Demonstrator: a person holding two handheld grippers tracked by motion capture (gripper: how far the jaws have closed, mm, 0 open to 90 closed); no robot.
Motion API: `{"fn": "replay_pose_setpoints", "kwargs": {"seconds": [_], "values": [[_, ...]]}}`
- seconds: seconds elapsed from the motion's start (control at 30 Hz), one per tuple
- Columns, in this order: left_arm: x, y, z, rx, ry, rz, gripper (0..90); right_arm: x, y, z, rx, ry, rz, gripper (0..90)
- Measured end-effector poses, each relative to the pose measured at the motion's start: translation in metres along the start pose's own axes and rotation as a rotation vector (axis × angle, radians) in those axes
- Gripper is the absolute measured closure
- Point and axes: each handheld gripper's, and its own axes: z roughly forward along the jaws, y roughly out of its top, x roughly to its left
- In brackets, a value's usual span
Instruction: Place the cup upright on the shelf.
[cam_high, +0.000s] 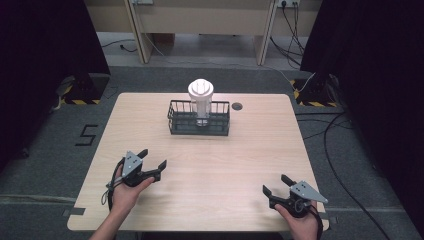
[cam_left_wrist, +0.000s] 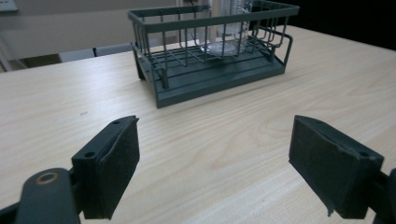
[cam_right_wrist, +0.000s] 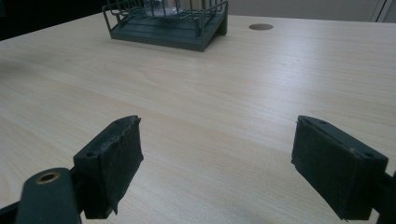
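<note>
The left gripper rested near the front-left corner of the table, its jaws spread wide with nothing between them. The right gripper rested near the front-right corner, jaws likewise spread and empty. The wire basket stood toward the rear edge, roughly on the centreline, its long axis parallel to that edge. A clear cup with a white lid stood upright inside the basket, its own axis vertical and its upper part rising above the rim.

From both grippers the cup lay forward and inward, well apart from the jaws. The left gripper appeared slightly nearer and was already aimed at the basket. In the left gripper view the cup was cut off at the top edge and partly screened by basket wires. Its contents could not be made out. In the right gripper view the basket was cropped at the top.
</note>
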Motion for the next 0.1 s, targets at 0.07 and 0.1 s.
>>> {"fn": "replay_pose_setpoints", "kwargs": {"seconds": [0.07,0.1], "values": [[0.0015,-0.0013,-0.0073,-0.014,0.008,-0.030,15.5,-0.0001,0.0000,-0.0001,0.000,-0.001,0.000,16.7],[0.0027,0.0006,-0.0113,-0.026,0.011,-0.023,14.9,-0.0002,0.0000,0.0000,0.000,-0.001,0.000,16.7]]}}
